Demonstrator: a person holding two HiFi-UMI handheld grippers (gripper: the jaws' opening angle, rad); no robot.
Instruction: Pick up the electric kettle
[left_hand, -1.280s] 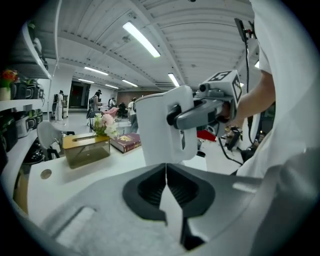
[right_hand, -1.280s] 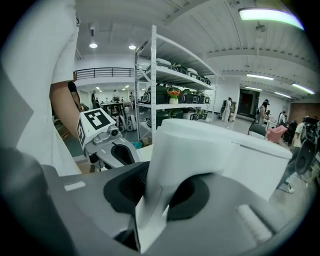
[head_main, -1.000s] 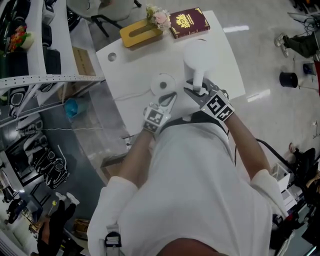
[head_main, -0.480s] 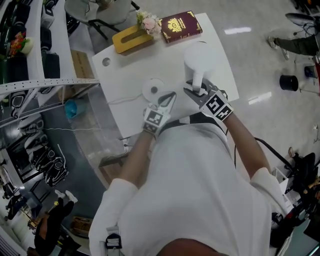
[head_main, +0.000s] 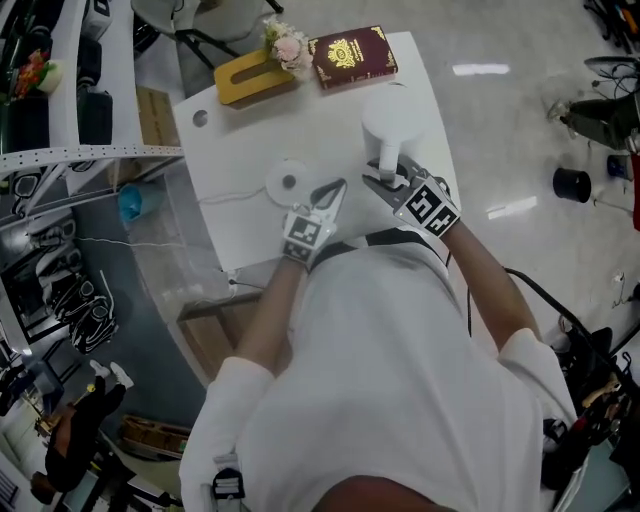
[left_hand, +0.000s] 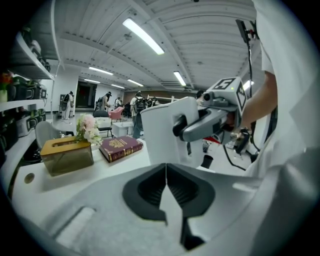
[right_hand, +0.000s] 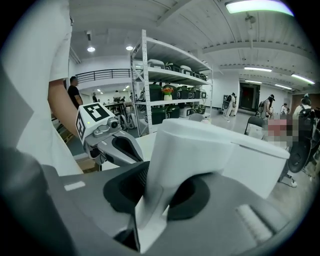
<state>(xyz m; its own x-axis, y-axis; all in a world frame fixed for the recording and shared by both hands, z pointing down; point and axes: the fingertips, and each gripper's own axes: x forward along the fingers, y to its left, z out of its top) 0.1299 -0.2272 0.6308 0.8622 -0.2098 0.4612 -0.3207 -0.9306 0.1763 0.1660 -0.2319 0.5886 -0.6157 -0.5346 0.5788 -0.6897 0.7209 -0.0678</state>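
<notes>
The white electric kettle (head_main: 392, 118) is over the right part of the white table (head_main: 240, 140), off its round white base (head_main: 285, 182), which lies to its left with a cord. My right gripper (head_main: 378, 178) is shut on the kettle's handle (head_main: 388, 158); in the right gripper view the handle (right_hand: 162, 165) fills the space between the jaws of the right gripper (right_hand: 167, 189). My left gripper (head_main: 340, 187) hovers between base and kettle, shut and empty. In the left gripper view the left gripper (left_hand: 166, 168) has its tips touching, with the kettle (left_hand: 167, 130) ahead. Whether the kettle rests on the table I cannot tell.
At the table's far edge lie a yellow tissue box (head_main: 243, 75), a small bunch of flowers (head_main: 285, 42) and a maroon book (head_main: 352, 55). Metal shelving (head_main: 60, 120) stands left of the table. A black cup (head_main: 570, 183) sits on the floor at the right.
Both grippers and the kettle have shifted to the right across the table, away from the round base. The right gripper's hold on the handle is unchanged and the left stays shut.
</notes>
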